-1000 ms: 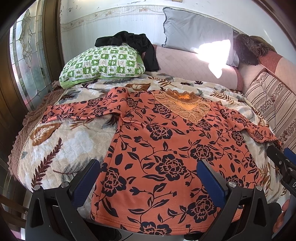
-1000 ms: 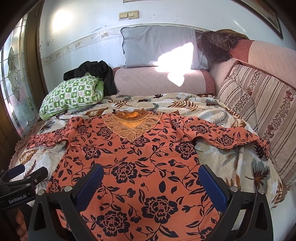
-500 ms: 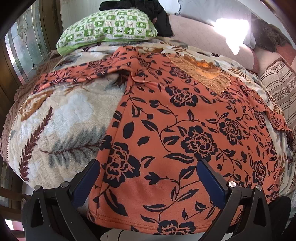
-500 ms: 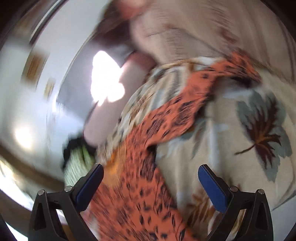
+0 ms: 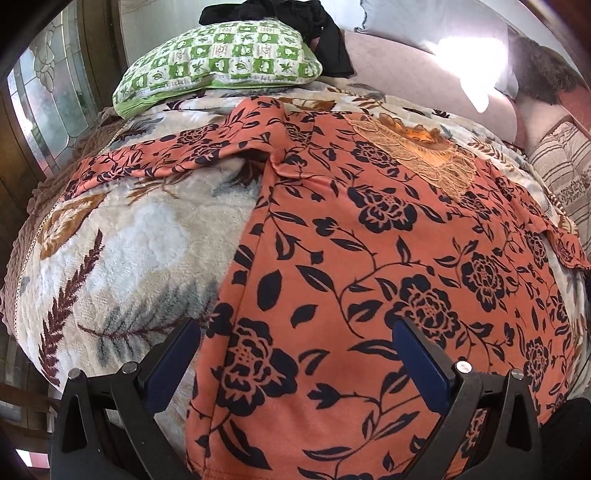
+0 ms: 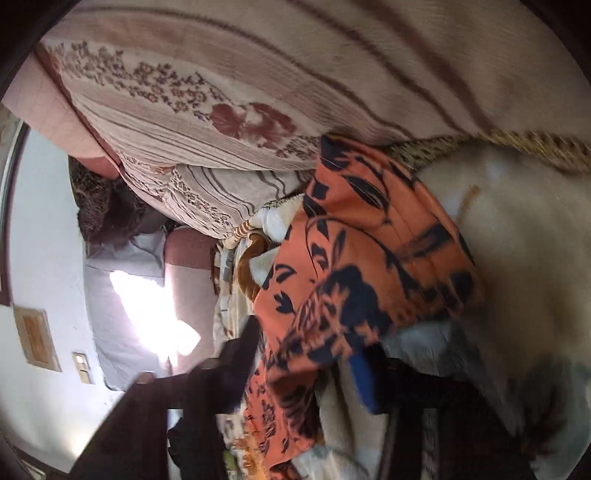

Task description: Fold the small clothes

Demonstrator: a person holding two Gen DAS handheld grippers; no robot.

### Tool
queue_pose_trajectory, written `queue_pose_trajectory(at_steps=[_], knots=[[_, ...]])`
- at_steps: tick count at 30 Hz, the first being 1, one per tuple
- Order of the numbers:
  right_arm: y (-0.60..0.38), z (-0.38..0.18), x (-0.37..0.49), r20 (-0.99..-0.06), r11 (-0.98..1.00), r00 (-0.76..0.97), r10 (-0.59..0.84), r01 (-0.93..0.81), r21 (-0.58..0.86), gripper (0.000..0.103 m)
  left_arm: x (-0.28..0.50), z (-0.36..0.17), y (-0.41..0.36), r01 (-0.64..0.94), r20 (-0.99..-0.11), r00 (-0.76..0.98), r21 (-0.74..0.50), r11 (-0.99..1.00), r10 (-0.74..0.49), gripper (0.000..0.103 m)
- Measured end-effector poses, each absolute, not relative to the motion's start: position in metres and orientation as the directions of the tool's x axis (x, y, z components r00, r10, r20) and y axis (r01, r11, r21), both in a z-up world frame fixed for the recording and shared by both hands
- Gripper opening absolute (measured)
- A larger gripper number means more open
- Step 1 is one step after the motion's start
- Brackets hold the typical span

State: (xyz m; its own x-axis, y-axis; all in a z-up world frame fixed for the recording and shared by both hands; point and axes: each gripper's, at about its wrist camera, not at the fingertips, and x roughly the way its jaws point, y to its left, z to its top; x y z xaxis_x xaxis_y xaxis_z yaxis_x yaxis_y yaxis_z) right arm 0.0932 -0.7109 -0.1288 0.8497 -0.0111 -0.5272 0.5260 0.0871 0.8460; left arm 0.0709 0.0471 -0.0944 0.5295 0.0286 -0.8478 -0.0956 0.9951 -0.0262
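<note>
An orange blouse with black flowers [image 5: 376, 258] lies spread flat on a cream leaf-patterned blanket [image 5: 122, 251], its lace neckline [image 5: 417, 151] toward the far end and one sleeve [image 5: 162, 162] stretched out to the left. The left gripper [image 5: 295, 358] hovers over the blouse's lower hem with its blue-padded fingers [image 5: 173, 358] wide apart. Beyond the blouse, a green checked pillow [image 5: 221, 62] has a black garment [image 5: 295, 18] draped behind it.

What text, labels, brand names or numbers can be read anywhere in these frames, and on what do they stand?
None can be read.
Green checked pillow: its squares carry small printed motifs, with no lettering that can be made out.
Orange floral top: pattern only, no label showing.
Wall plates in the right wrist view: blurred, no writing readable.
Left gripper and right gripper: no marking visible.
</note>
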Motion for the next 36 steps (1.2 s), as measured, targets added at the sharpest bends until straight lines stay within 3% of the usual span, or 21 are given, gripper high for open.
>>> queue_pose_trajectory(at_steps=[1,3,6,9,16,18,21,24,27,28,29,30,36], knots=[[-0.713,-0.128,0.101,-0.556,0.124,0.831,-0.008,0.553,0.824,0.03,0.072,-0.096,0.049,-0.103,-0.848,0.529,-0.024,0.994,0.034,0.103],[-0.71,-0.111,0.114,-0.601,0.238,0.798,-0.049,0.593,0.769,0.014,0.073,-0.097,0.053,-0.111,-0.848,0.529,-0.025,0.993,0.038,0.103],[-0.685,-0.059,0.138,-0.6,0.476,0.79,-0.129,0.58,0.661,0.01,0.072,-0.099,0.06,-0.121,-0.84,0.541,-0.028,0.992,0.042,0.103],[-0.635,0.003,0.165,-0.538,0.677,0.83,-0.15,0.482,0.556,0.007,0.073,-0.1,0.066,-0.13,-0.835,0.549,-0.047,0.99,0.032,0.103],[-0.419,0.11,0.232,-0.361,0.926,0.923,0.136,0.012,0.377,0.007,0.065,-0.095,0.085,-0.151,-0.814,0.58,-0.086,0.985,0.018,0.103],[-0.355,0.11,0.246,-0.347,0.924,0.908,0.237,-0.1,0.368,0.007,0.063,-0.094,0.094,-0.161,-0.808,0.589,-0.096,0.982,0.018,0.103],[-0.272,0.077,0.26,-0.397,0.9,0.846,0.354,-0.193,0.391,0.007,0.061,-0.094,0.106,-0.177,-0.803,0.596,-0.114,0.978,0.014,0.103],[-0.193,0.014,0.269,-0.541,0.867,0.694,0.476,-0.266,0.421,0.011,0.062,-0.098,0.116,-0.194,-0.807,0.59,-0.126,0.973,0.013,0.103],[-0.156,-0.061,0.273,-0.692,0.869,0.528,0.492,-0.245,0.431,0.011,0.062,-0.098,0.12,-0.194,-0.808,0.59,-0.142,0.971,-0.001,0.103],[-0.158,-0.075,0.269,-0.697,0.862,0.511,0.502,-0.225,0.455,0.014,0.062,-0.097,0.121,-0.192,-0.806,0.592,-0.145,0.971,-0.003,0.103],[-0.163,-0.084,0.266,-0.687,0.844,0.5,0.527,-0.212,0.494,0.043,0.063,-0.097,0.121,-0.189,-0.804,0.595,-0.145,0.971,-0.004,0.103],[-0.167,-0.09,0.265,-0.68,0.827,0.484,0.55,-0.208,0.522,0.103,0.064,-0.096,0.119,-0.186,-0.803,0.596,-0.143,0.972,-0.004,0.103],[-0.22,-0.064,0.251,-0.556,0.775,0.593,0.582,-0.199,0.6,0.103,0.089,-0.081,0.094,-0.117,-0.795,0.604,-0.161,0.98,-0.058,0.103]])
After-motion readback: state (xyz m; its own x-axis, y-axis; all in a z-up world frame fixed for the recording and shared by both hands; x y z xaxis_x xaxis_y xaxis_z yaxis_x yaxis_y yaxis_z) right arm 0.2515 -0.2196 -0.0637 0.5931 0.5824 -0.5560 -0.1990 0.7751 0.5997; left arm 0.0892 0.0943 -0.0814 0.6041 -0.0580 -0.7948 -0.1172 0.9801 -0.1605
